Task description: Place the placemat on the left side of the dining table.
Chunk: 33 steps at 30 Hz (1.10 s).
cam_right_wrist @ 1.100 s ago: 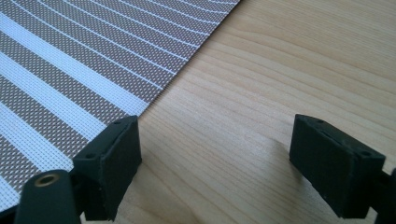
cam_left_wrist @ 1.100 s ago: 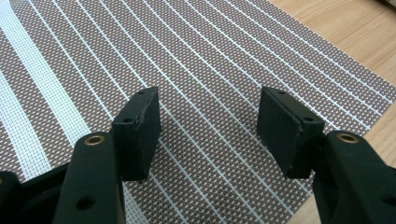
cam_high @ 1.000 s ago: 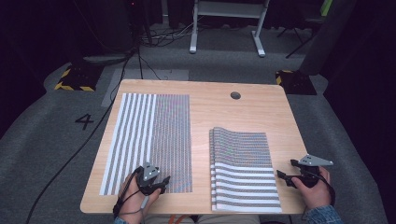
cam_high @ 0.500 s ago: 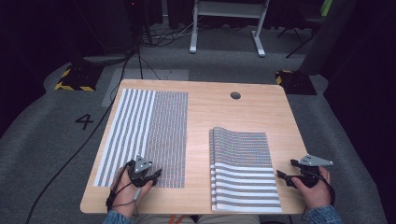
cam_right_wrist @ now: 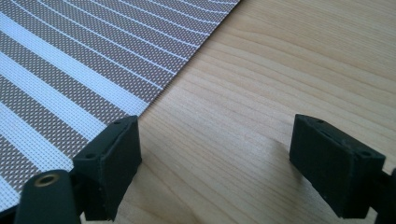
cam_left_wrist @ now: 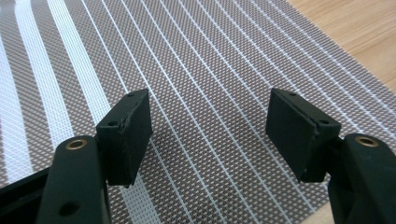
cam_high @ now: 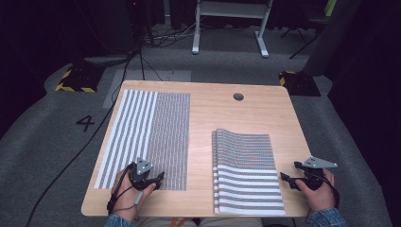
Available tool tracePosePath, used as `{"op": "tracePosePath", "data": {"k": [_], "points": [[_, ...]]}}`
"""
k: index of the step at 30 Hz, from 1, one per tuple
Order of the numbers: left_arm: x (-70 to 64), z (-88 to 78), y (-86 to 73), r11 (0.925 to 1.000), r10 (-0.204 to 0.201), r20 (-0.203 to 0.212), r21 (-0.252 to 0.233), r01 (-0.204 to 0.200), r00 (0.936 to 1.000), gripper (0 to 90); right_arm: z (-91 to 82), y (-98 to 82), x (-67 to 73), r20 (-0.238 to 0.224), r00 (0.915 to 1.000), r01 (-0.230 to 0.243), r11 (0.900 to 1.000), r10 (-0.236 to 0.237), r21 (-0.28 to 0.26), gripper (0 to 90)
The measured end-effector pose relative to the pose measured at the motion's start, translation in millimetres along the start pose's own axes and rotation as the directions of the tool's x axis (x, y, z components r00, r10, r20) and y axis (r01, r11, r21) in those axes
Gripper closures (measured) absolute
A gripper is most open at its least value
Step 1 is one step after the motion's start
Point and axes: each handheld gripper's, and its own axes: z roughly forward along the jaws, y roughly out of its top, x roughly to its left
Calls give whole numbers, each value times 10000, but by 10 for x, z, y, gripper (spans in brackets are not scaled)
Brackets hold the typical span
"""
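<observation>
1. At the lower left of the high view, the left gripper (cam_high: pixel 158 178) sits over the near edge of the flat striped mat (cam_high: pixel 146 137). The mat lies spread on the left half of the table (cam_high: pixel 208 113). The hand behind the gripper is partly cut off by the bottom edge of the frame.
2. In the left gripper view the jaws stand wide apart with nothing between them. They have just been opening. Below them lies only the mat's weave, with its broad white stripes at the left of the frame and thin white lines across the rest. Whether the pads touch the mat or hover just above it is hard to tell.
3. A bare strip of table shows at the upper right corner of the left gripper view.
4. Right of centre in the high view lies the folded mat (cam_high: pixel 246 175). Its far edge is a rounded fold, so the layers under it are hidden. Its near edge reaches almost to the table's front edge.
5. At the lower right of the high view, the right gripper (cam_high: pixel 286 181) rests just beside the folded mat's right edge. Its grey plate hides part of its body.
6. In the right gripper view its jaws are spread wide over bare wood and hold nothing. The folded mat's edge runs just by the left jaw. Whether they touch is unclear.
</observation>
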Motion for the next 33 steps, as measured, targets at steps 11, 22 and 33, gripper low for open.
{"op": "tracePosePath", "data": {"k": [11,22,33], "points": [[-12,-444,49,9949,693,1205,-810,-597,9903,286,0,0,0,0,10000,4,10000,-4,0,163],[126,-753,-207,9930,597,1161,-1087,-471,9914,298,0,0,0,-3,10000,-1,10000,1,5,164],[182,-873,-617,9882,439,746,-1496,-324,9962,312,0,0,0,-1,10000,0,10000,0,0,164]]}}
